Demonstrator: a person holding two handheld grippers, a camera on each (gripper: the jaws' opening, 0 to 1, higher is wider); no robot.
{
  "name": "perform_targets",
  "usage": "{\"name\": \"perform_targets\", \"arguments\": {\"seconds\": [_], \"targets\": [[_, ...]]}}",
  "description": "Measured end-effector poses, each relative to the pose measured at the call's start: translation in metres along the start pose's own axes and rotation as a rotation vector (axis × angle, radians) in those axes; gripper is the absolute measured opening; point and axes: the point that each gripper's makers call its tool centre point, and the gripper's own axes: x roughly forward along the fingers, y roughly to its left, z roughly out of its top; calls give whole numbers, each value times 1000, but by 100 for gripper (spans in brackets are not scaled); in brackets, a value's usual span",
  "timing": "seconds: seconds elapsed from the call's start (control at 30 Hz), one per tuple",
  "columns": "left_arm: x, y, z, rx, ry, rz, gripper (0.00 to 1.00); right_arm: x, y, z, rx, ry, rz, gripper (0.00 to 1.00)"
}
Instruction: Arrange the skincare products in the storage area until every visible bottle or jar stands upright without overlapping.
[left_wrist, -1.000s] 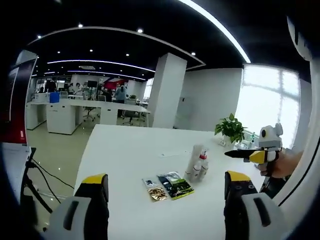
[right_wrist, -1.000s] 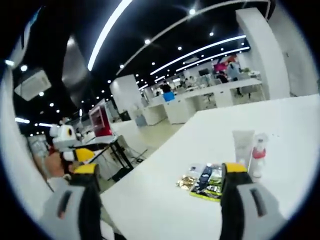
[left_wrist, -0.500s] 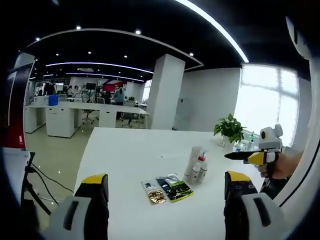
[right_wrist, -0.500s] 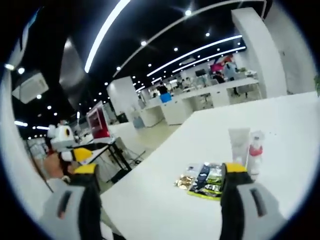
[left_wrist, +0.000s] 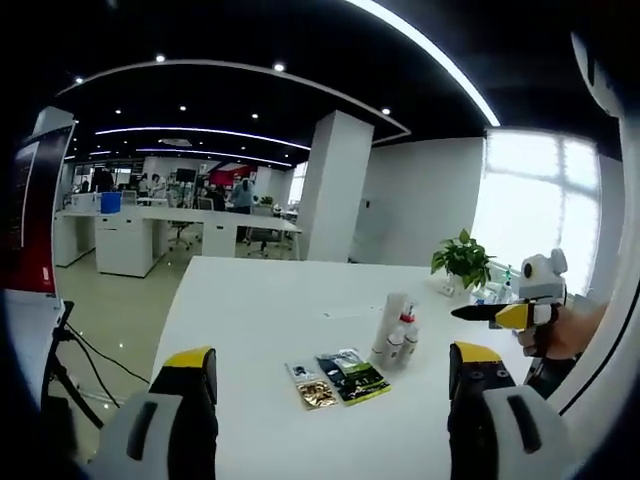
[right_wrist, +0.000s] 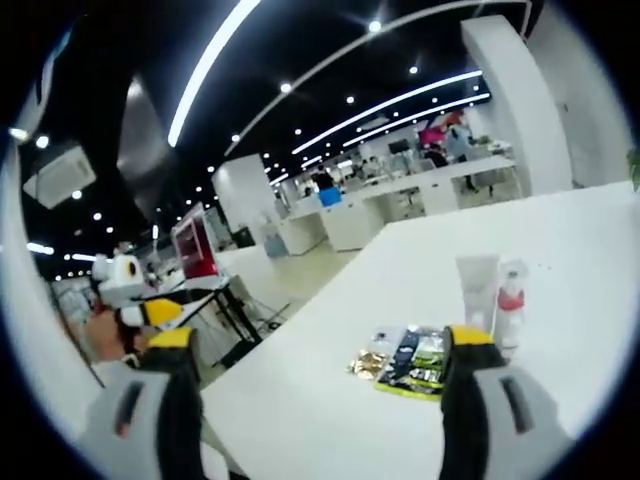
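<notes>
standing upright, tube (left_wrist: 391, 322) and bottle (left_wrist: 406, 331)

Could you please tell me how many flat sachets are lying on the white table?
3: a gold sachet, a small pale one just behind it, and a larger dark green one beside them, nearer the bottles. More could hide underneath.

Left gripper view: faces along the long white table (left_wrist: 260, 300) toward the window end, well back. Right gripper view: faces the opposite way, toward the office. Shared: upright white skincare bottles (left_wrist: 395, 328) (right_wrist: 490, 295), flat dark sachets (left_wrist: 340, 375) (right_wrist: 405, 362).
</notes>
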Motion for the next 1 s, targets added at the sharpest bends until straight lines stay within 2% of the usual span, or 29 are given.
{"name": "perform_targets", "arguments": {"seconds": [0.17,0.4,0.57,0.7,0.87,1.0], "targets": [[1,-2,4,-11,-13,-5,100,-2,5,1,-6,-2,6,99],[7,-2,3,-17,-7,-12,100,-3,-1,1,23,-14,-15,99],[10,-9,1,3,0,-29,100,-6,-2,-3,5,-3,-16,99],[12,-6,-3,-34,10,-15,99,-6,-5,-5,28,4,-26,99],[9,-9,-2,-4,9,-18,99,-2,-2,-7,12,12,-10,99],[6,-2,-5,-22,11,7,99,2,-3,-7,29,16,-8,99]]}}
